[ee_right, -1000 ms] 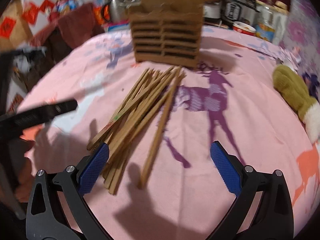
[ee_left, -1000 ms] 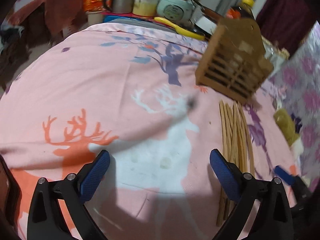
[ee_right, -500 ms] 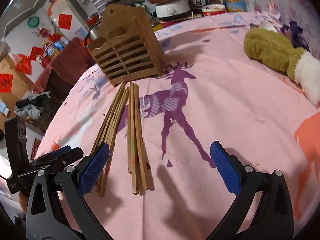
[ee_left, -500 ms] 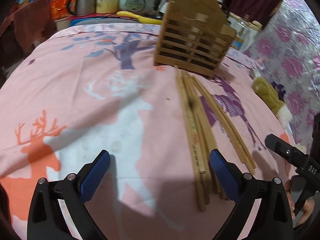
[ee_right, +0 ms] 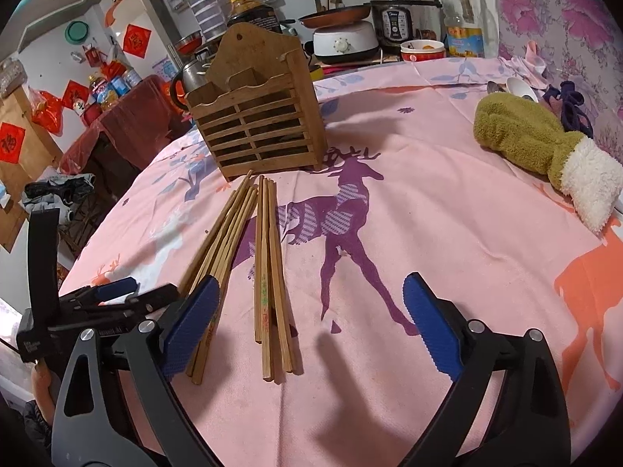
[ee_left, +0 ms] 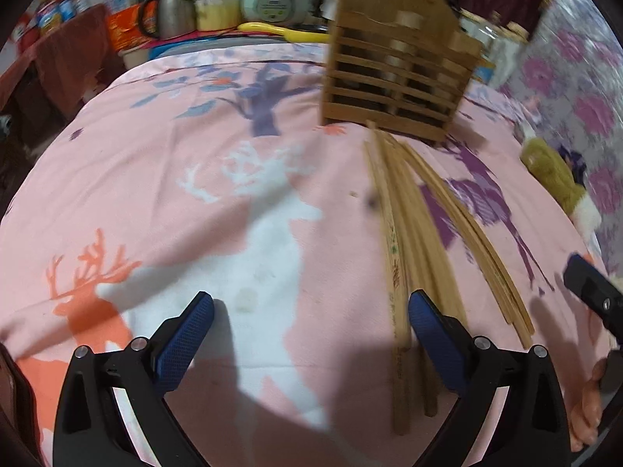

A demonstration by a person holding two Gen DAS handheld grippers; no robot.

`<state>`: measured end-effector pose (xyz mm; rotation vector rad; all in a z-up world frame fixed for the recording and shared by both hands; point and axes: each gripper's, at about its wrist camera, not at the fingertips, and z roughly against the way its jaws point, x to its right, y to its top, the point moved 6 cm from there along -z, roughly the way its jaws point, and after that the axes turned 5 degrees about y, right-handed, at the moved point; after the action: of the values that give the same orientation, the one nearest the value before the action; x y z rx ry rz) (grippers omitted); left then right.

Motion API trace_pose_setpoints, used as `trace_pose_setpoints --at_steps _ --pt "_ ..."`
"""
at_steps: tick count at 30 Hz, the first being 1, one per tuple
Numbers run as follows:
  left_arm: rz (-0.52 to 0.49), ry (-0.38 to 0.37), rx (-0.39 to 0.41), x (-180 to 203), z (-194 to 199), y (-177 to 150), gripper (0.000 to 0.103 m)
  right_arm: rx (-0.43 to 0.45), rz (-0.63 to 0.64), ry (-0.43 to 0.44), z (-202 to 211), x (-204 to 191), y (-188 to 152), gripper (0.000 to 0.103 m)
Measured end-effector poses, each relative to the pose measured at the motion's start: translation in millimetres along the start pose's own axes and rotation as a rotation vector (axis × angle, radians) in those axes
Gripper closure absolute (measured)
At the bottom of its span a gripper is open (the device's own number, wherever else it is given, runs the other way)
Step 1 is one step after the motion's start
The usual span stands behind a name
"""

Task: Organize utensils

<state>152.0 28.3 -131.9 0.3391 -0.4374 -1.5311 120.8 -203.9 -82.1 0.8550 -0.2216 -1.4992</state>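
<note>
Wooden chopsticks (ee_right: 249, 257) lie loose in two bundles on the pink deer-print cloth (ee_right: 447, 233) before you, their far tips just short of the slatted wooden holder (ee_right: 259, 116). Your left gripper (ee_left: 307, 334) has its jaws spread wide, its right pad over the left bundle's near ends. Your right gripper (ee_right: 311, 319) is likewise spread, empty, with the right bundle's near ends between its pads. A green mitten (ee_right: 537, 151) rests far right.

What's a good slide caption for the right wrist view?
Open right gripper hovers over wooden chopsticks lying before a slatted wooden utensil holder.
</note>
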Motion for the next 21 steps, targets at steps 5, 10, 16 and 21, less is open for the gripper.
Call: trace_pose_setpoints --at_steps 5,10,16,21 --pt "0.027 -0.048 0.014 -2.3 3.8 4.1 0.005 -0.034 0.011 0.004 -8.9 -2.3 -3.7 0.027" --pt "-0.066 -0.054 0.025 19.3 3.3 1.6 0.020 -0.068 0.036 0.029 -16.2 -9.2 -8.0 0.052" --pt "-0.120 -0.077 0.035 31.6 5.2 -3.6 0.049 -0.123 0.071 0.023 -25.3 -13.5 -17.4 0.071" --pt "-0.161 -0.072 0.047 38.0 5.0 -7.1 0.065 -0.165 0.105 0.013 -28.3 -15.4 -26.6 0.074"
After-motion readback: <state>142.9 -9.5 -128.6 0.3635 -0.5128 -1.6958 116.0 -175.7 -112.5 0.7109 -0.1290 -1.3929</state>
